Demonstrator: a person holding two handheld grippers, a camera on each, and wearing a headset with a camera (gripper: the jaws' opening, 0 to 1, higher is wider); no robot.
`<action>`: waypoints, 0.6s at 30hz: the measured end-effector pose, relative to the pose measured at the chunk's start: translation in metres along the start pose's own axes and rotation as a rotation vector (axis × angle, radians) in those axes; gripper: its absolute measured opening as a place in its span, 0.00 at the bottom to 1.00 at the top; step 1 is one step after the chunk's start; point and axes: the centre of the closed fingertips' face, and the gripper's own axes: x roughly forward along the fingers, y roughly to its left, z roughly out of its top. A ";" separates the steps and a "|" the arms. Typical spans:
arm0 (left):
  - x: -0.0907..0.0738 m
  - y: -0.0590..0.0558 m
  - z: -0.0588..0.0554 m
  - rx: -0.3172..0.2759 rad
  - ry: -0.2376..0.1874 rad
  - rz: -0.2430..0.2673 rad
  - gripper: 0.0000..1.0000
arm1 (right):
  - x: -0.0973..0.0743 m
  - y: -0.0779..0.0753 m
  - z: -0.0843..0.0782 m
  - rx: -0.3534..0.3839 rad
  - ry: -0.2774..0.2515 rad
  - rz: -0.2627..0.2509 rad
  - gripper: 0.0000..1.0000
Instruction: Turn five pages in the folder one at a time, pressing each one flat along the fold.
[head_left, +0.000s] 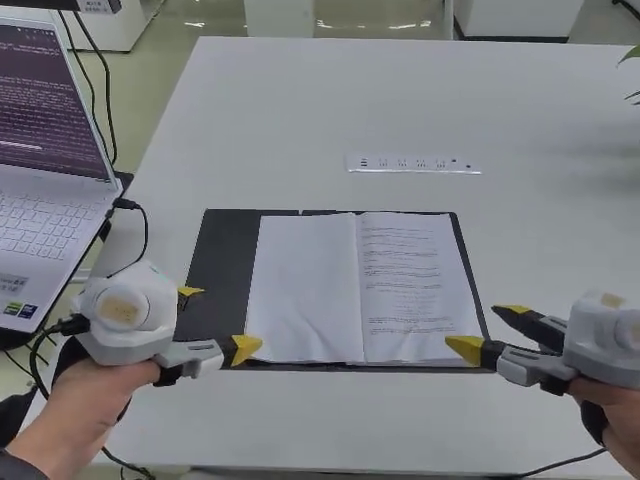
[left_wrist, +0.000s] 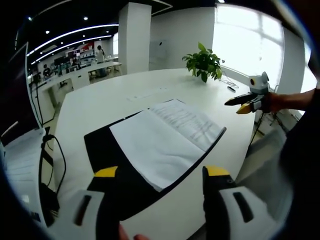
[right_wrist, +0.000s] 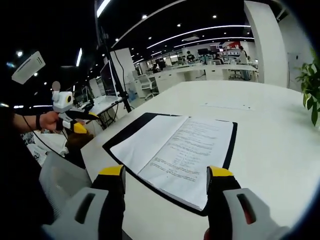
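A black folder (head_left: 222, 270) lies open on the white table, with a blank white page (head_left: 305, 285) on its left and a printed page (head_left: 415, 285) on its right. My left gripper (head_left: 215, 322) hovers open at the folder's front left corner, touching nothing. My right gripper (head_left: 487, 330) hovers open at the front right corner, also empty. In the left gripper view the folder (left_wrist: 102, 145) lies just beyond the yellow-tipped jaws, and the right gripper (left_wrist: 242, 104) hangs far off. The right gripper view has the printed page (right_wrist: 192, 150) ahead and the left gripper (right_wrist: 80, 121) at left.
An open laptop (head_left: 45, 190) sits at the table's left edge with cables (head_left: 135, 235) trailing beside the folder. A white power strip (head_left: 412, 164) lies behind the folder. A potted plant (left_wrist: 204, 62) stands at the far table end.
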 end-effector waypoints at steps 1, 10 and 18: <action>-0.002 0.001 0.001 -0.004 -0.004 0.002 0.67 | -0.002 0.001 0.000 0.000 -0.003 -0.002 0.65; 0.000 0.004 -0.012 -0.026 0.007 0.018 0.71 | -0.007 0.001 -0.013 0.014 0.012 -0.018 0.69; 0.007 -0.004 -0.006 -0.021 0.007 0.011 0.71 | -0.010 0.002 -0.018 0.018 0.025 -0.016 0.69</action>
